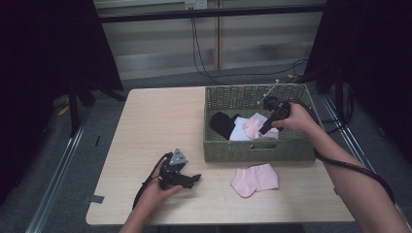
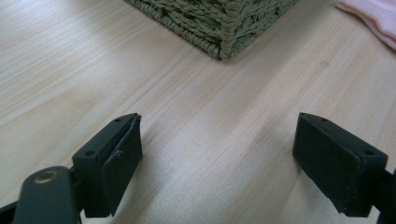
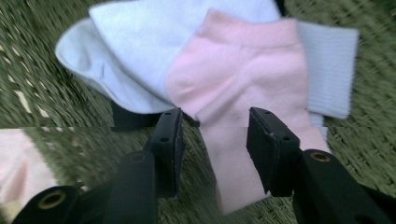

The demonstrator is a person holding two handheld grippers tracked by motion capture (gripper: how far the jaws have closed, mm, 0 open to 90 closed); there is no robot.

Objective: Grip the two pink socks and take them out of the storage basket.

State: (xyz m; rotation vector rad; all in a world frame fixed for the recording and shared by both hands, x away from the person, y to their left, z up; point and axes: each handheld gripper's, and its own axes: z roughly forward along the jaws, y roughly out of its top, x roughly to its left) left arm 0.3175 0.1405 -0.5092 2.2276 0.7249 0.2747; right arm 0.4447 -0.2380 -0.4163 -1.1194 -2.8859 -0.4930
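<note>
High view, left gripper [image 1: 194, 178]: lies low on the table [image 1: 150, 121] near its front edge, held by the left hand [image 1: 158, 191], jaws toward the pink sock [image 1: 255, 178] on the tabletop, well apart from it.
High view, right gripper [image 1: 266, 127]: held by the right hand [image 1: 299, 119] inside the woven basket [image 1: 257, 150], angled down onto a second pink sock [image 1: 253, 127].
High view, basket: holds a black sock [image 1: 222, 124], white socks [image 1: 240, 131] and the second pink sock; bare table lies left of it.
Left gripper view, jaws: wide apart, holding nothing, just over bare wood; the basket's corner [image 2: 224, 28] is ahead, a pink edge [image 2: 369, 18] at upper right.
Right gripper view, jaws: partly open, straddling the pink sock's [image 3: 243, 84] lower part; whether they touch it is unclear through blur. White socks [image 3: 135, 51] lie beneath it.
</note>
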